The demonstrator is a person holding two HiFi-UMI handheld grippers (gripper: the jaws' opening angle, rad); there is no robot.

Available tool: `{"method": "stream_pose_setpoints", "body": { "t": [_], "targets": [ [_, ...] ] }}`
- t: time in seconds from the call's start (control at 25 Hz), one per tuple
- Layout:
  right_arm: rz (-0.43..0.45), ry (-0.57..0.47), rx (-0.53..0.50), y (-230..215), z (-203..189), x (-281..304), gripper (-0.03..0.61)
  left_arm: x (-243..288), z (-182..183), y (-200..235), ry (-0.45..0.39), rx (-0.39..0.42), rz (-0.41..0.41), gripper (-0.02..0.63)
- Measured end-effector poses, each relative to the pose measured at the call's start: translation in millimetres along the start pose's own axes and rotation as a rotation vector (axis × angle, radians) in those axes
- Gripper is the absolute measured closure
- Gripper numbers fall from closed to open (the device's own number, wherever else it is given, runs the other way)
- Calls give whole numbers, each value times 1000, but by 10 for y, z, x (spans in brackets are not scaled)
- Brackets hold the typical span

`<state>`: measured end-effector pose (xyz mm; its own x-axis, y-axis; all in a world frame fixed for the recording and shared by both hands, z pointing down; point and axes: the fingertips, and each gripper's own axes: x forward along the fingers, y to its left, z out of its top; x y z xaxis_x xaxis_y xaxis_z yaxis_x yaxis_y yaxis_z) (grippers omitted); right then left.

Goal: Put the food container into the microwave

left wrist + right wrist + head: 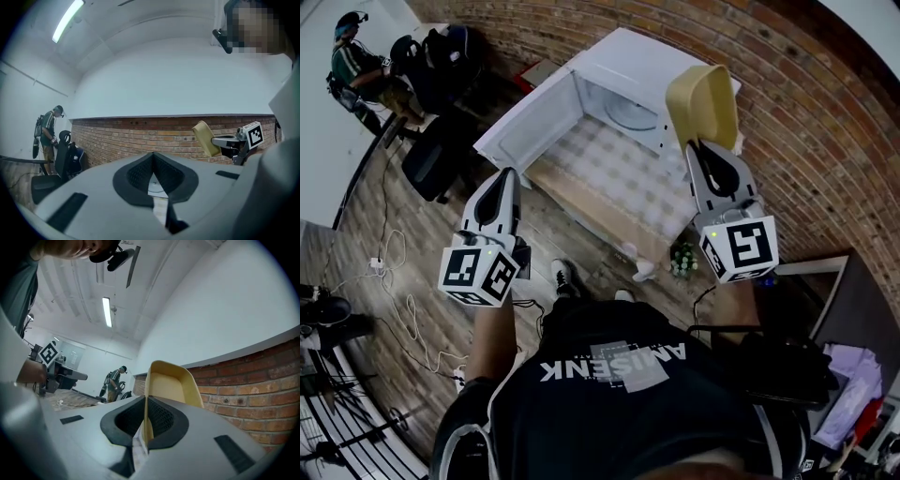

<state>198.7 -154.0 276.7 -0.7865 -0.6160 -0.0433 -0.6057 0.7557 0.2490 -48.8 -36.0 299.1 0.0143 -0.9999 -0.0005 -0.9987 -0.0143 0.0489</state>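
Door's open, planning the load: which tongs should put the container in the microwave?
Right. The right tongs grip the container by its wall, near the open microwave. The left tongs are shut and empty.

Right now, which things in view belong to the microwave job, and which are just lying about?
Job:
food container, clamped in the right hand-held gripper
microwave, door open
left hand-held gripper, shut, empty

Lying about:
office chair
floor cables
small plant
second person
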Motion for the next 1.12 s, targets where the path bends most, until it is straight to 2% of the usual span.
{"method": "stream_pose_setpoints", "body": {
  "t": [0.16,0.36,0.56,0.72,0.92,1.12],
  "targets": [
    [-28,14,-13,-15,-7,168,529,228,-101,138,5,-31,-31,601],
    [-124,43,-46,-115,-8,479,529,756,-99,383,-3,-48,-152,601],
    [-229,61,-32,-236,-8,800,529,1169,17,629,-39,-36,-260,601],
    [-277,72,-6,-263,0,1095,528,1480,-16,926,-27,-31,-305,601],
    [-387,83,-4,-276,16,1430,529,1874,-61,1364,-18,-55,-368,601],
    [-456,128,-20,-192,-11,1566,529,2129,-99,1508,-11,-80,-449,601]
  ]
}}
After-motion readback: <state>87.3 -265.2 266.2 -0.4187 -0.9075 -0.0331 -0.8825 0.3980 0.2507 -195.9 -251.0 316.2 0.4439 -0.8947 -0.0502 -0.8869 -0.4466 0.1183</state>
